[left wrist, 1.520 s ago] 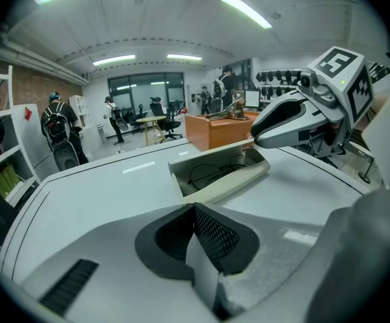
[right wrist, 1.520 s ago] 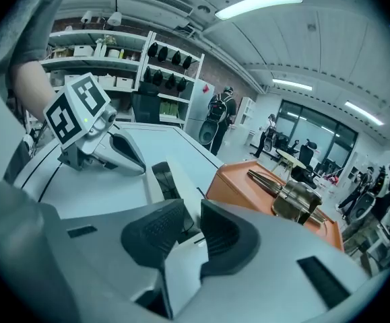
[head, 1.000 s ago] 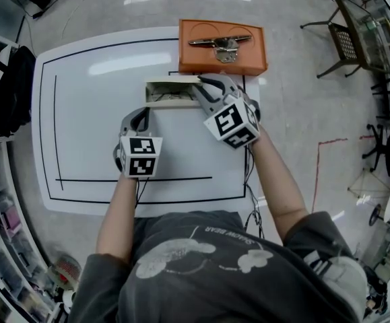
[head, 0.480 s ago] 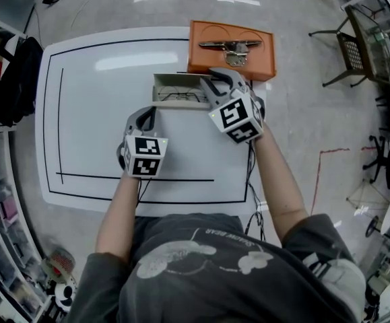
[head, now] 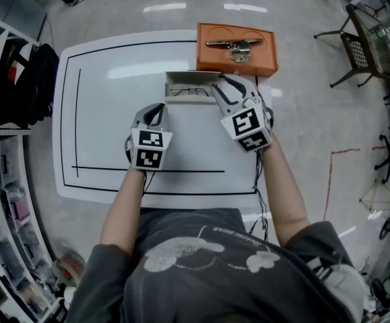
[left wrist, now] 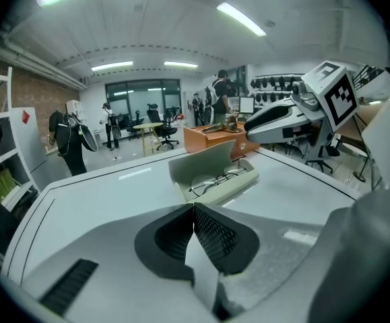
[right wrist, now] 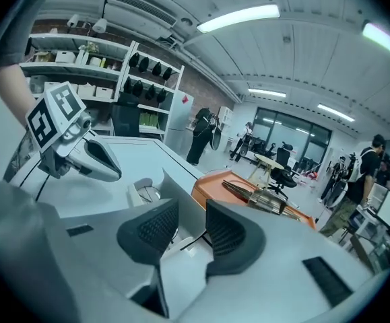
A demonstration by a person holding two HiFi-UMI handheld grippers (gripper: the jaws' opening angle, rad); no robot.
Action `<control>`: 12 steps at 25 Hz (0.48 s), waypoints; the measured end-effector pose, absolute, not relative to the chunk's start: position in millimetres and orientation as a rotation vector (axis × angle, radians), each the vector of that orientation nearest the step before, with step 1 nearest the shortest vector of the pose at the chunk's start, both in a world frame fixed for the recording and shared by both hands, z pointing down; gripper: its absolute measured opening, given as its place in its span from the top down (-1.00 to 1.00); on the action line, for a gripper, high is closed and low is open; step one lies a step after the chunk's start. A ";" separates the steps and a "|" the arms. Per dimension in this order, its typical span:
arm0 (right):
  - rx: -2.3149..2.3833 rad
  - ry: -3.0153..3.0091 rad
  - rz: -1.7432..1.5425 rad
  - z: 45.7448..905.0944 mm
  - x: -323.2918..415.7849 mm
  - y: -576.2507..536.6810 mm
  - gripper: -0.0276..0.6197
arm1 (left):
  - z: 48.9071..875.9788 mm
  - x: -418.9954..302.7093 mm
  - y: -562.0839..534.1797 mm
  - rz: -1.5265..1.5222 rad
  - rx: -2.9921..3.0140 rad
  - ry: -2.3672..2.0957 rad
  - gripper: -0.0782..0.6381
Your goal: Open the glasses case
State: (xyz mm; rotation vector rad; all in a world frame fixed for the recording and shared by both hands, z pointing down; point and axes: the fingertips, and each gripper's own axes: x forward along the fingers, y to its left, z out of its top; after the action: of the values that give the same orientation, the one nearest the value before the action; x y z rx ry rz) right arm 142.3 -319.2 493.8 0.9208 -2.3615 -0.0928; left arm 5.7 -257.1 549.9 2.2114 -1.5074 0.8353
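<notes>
The grey glasses case (head: 189, 87) lies open on the white table (head: 107, 126), its lid standing up at the far side and the glasses (left wrist: 215, 178) lying inside. My right gripper (head: 220, 86) is at the case's right end. Its jaws have just been opening, and in the right gripper view the lid (right wrist: 180, 195) stands just beyond the parted pads (right wrist: 225, 234), which do not press it. My left gripper (head: 155, 109) hovers near the case's front left with its jaws shut on nothing (left wrist: 193, 210).
An orange tray (head: 236, 48) holding a metal tool (head: 232, 46) sits right behind the case at the table's far edge. Black lines mark a rectangle on the table. Shelves, chairs and several people stand around the room.
The right gripper's jaws have spread apart and it has lifted slightly. The case lid stands more upright, so the glasses inside show. The left gripper has stayed put.
</notes>
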 end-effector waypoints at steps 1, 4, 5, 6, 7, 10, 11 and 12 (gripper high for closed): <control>0.937 -2.356 -0.082 492.6 144.8 -313.5 0.52 | 546.8 4.9 -254.1 0.826 2.221 -1.502 0.77; 0.985 -2.334 -0.062 488.7 146.1 -296.0 0.54 | 536.4 -2.6 -243.4 0.780 2.244 -1.483 0.77; 1.008 -2.329 -0.056 486.1 144.6 -289.9 0.57 | 532.4 -6.9 -239.1 0.769 2.254 -1.476 0.77; 1.037 -2.325 -0.047 482.8 142.7 -283.7 0.60 | 528.2 -11.5 -234.9 0.760 2.265 -1.467 0.77; 1.071 -2.321 -0.035 479.0 140.8 -277.8 0.64 | 523.9 -16.4 -231.2 0.750 2.278 -1.456 0.77; 1.184 -2.309 0.010 468.1 132.8 -261.3 0.77 | 510.8 -33.7 -221.3 0.713 2.324 -1.423 0.77; 1.215 -2.304 0.026 465.4 129.1 -256.1 0.81 | 506.6 -40.0 -218.1 0.702 2.341 -1.413 0.77; 1.241 -2.299 0.041 463.1 125.3 -250.8 0.85 | 502.3 -45.8 -214.7 0.692 2.360 -1.403 0.77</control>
State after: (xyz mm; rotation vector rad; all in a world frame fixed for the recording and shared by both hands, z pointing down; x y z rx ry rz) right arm 125.3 -250.8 463.1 1.2411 -2.2988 0.0412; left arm -45.8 -214.7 502.3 2.3599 -1.4029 0.6916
